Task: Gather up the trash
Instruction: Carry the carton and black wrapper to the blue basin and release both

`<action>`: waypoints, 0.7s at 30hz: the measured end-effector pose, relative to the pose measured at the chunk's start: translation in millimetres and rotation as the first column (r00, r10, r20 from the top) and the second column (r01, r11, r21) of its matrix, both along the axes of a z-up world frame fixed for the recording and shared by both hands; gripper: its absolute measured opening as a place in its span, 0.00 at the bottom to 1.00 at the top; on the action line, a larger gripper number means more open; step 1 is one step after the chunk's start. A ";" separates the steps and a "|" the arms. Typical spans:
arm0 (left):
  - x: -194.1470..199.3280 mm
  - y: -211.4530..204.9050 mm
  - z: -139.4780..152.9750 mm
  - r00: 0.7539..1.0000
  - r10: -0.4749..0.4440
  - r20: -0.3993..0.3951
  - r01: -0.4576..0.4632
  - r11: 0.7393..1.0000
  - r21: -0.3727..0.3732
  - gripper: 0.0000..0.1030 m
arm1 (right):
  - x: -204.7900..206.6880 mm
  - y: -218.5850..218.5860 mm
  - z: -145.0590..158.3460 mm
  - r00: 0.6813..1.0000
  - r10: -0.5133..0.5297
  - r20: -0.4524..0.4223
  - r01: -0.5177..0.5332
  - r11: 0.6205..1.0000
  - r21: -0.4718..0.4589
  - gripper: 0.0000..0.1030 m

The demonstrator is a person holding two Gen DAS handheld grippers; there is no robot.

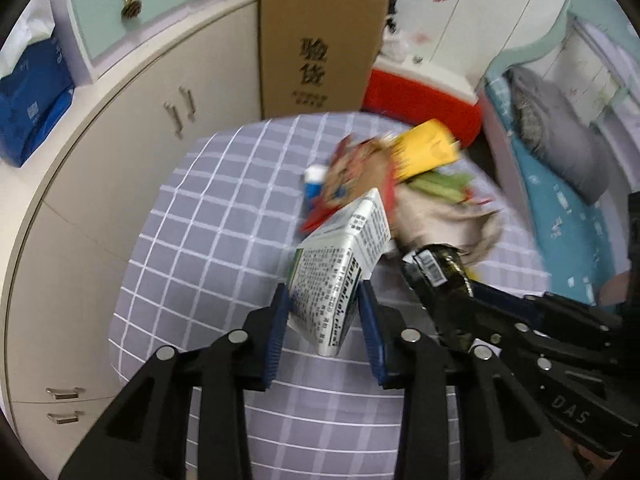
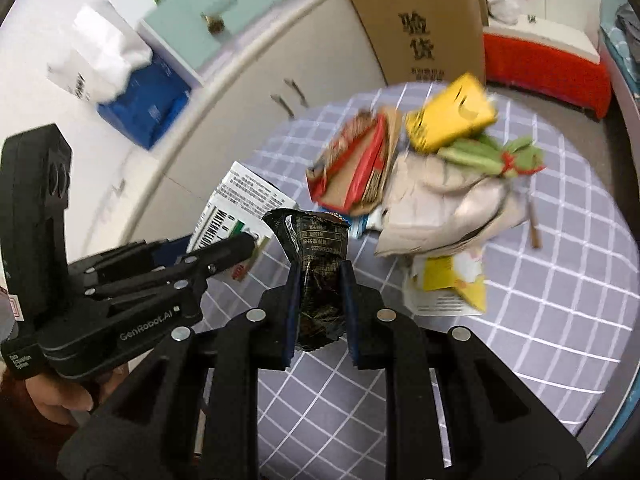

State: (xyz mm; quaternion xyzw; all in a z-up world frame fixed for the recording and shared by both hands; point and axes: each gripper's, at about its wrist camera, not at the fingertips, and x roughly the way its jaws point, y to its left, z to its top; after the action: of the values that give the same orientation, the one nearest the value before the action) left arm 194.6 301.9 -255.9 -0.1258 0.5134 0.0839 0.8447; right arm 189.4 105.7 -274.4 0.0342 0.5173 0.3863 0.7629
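With both sets of jaws clamped, the left gripper pinches a white printed cardboard carton and the right gripper squeezes a crumpled black foil wrapper, each lifted above the grey checked worktop. Just beyond lies the gathered heap: yellow box, red-and-brown flattened packet, crumpled beige paper, green wrapper. Judged step: carrying two pieces to the pile. Next move likely calls for releasing them onto it. No bin visible; tall brown cardboard box contents hidden.
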 end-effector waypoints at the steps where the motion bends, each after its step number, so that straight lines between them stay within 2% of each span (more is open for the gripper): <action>1: 0.5 -7.0 6.8 1.000 -0.007 0.013 0.007 1.000 -0.004 0.34 | 0.7 -12.2 11.4 1.000 -0.014 0.014 0.014 1.000 0.019 0.19; 6: 12.7 -64.8 49.2 0.993 -0.076 0.095 0.077 0.997 -0.014 0.34 | 4.0 -78.8 48.6 0.993 -0.098 0.062 0.094 0.993 0.067 0.19; 12: 40.7 -158.7 69.5 0.971 -0.197 0.135 0.204 0.978 -0.035 0.34 | 12.0 -185.4 69.7 0.965 -0.242 0.102 0.236 0.969 0.073 0.19; 16: 62.0 -236.5 71.8 0.940 -0.311 0.143 0.319 0.947 -0.035 0.34 | 14.2 -255.1 71.8 0.931 -0.347 0.112 0.341 0.938 0.070 0.19; 21: 84.2 -321.0 67.6 0.896 -0.422 0.137 0.431 0.901 -0.044 0.34 | 15.4 -341.7 70.8 0.870 -0.477 0.121 0.475 0.879 0.052 0.19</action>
State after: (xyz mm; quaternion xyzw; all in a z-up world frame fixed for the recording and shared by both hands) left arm 278.8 -19.1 -188.3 -0.0459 0.4777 -0.1299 0.8676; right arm 204.8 -236.0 -203.6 0.1430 0.4381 0.1934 0.8661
